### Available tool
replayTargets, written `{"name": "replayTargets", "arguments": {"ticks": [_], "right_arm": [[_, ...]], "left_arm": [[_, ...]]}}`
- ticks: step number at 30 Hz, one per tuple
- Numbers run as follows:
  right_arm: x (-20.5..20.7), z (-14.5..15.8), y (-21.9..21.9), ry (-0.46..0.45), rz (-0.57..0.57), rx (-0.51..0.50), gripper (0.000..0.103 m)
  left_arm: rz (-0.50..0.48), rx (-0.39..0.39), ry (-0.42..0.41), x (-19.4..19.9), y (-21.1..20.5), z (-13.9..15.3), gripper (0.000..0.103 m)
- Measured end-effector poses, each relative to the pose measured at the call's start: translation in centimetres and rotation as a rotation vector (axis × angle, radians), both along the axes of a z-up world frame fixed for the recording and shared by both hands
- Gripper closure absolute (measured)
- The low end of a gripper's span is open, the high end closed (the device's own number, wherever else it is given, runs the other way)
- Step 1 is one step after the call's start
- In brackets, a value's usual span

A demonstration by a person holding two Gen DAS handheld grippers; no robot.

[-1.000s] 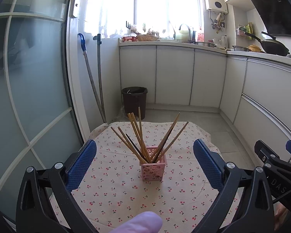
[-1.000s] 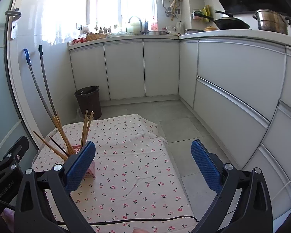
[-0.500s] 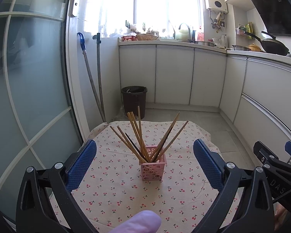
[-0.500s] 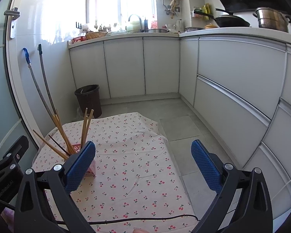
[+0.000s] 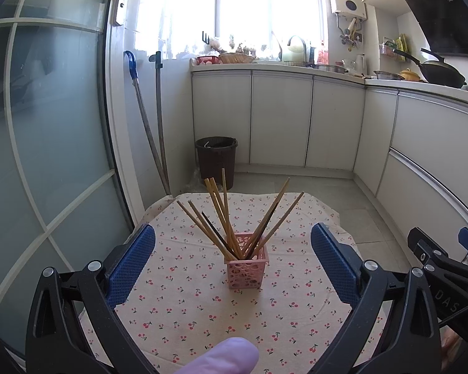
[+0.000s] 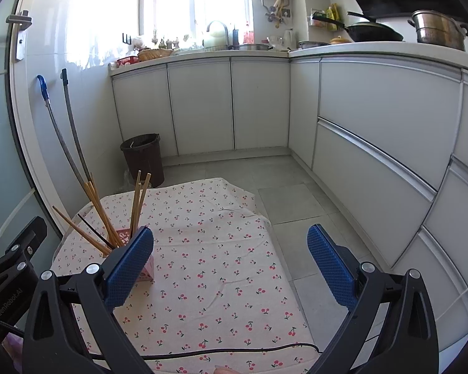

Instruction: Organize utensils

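Observation:
A small pink perforated holder (image 5: 247,264) stands upright on a cherry-print cloth (image 5: 184,296). Several wooden chopsticks (image 5: 216,208) and one dark one fan out of it. My left gripper (image 5: 233,261) is open, its blue pads on either side of the holder and nearer the camera, holding nothing. In the right wrist view the holder (image 6: 148,268) is mostly hidden behind the left pad, with the chopsticks (image 6: 101,208) rising above it. My right gripper (image 6: 230,263) is open over bare cloth (image 6: 221,243), empty.
The cloth covers a low table with tiled floor (image 6: 284,199) to the right. A dark bin (image 5: 216,160) and two leaning mop handles (image 5: 153,143) stand beyond. White cabinets (image 6: 383,131) run along the back and right. A black cable (image 6: 202,353) lies across the near cloth edge.

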State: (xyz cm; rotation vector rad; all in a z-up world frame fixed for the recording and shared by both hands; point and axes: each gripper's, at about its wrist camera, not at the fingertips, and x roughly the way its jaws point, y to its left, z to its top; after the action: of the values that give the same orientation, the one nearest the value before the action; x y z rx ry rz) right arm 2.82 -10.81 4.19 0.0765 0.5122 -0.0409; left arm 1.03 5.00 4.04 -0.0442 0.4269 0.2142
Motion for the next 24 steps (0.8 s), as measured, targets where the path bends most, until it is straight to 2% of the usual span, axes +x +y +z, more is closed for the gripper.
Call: {"name": "replayTargets", "arguments": {"ticks": [24], "right_arm": [[0.13, -0.34, 0.11, 0.009, 0.008, 0.003, 0.007]], "left_arm": [[-0.005, 0.000, 0.013, 0.09, -0.09, -0.28, 0.007]]}}
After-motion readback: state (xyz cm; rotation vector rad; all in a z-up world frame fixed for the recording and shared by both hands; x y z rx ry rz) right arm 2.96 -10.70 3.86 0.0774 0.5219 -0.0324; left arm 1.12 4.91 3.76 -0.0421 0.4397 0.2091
